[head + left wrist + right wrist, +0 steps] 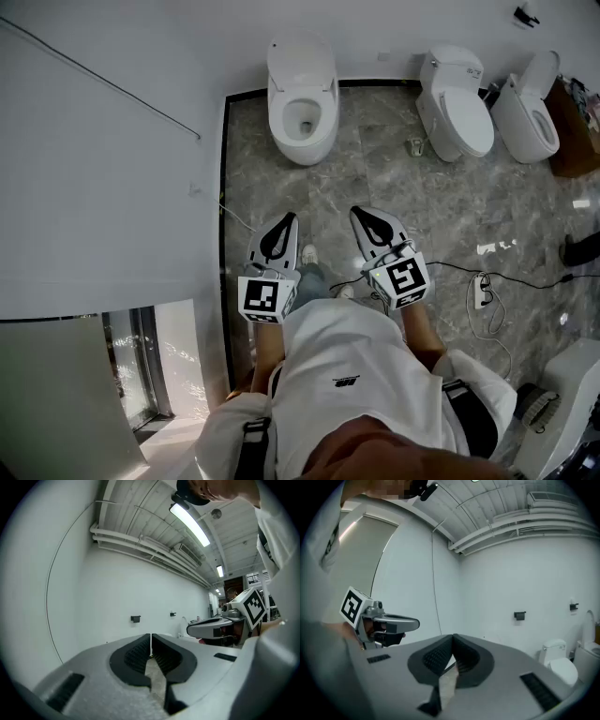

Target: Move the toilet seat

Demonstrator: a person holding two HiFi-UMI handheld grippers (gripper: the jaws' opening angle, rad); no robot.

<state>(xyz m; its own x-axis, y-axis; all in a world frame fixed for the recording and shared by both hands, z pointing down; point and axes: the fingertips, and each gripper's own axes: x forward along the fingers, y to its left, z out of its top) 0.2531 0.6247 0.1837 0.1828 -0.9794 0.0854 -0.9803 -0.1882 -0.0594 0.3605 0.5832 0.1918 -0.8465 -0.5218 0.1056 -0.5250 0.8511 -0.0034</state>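
Three white toilets stand along the far wall in the head view. The left toilet (301, 101) shows its open bowl, the middle toilet (457, 105) has its lid down, and the right toilet (531, 111) has its lid raised. Both grippers are held level well short of them, over the marble floor. My left gripper (287, 221) is shut with nothing in it; its pads meet in the left gripper view (151, 638). My right gripper (362, 214) is likewise shut and empty (453, 638). A lidded toilet (558, 663) shows low at the right of the right gripper view.
A white wall (103, 169) borders the floor on the left. Black and white cables and a power strip (483, 290) lie on the floor at the right. A brown cabinet (574, 133) stands at the far right, and another white fixture (570, 398) at the lower right.
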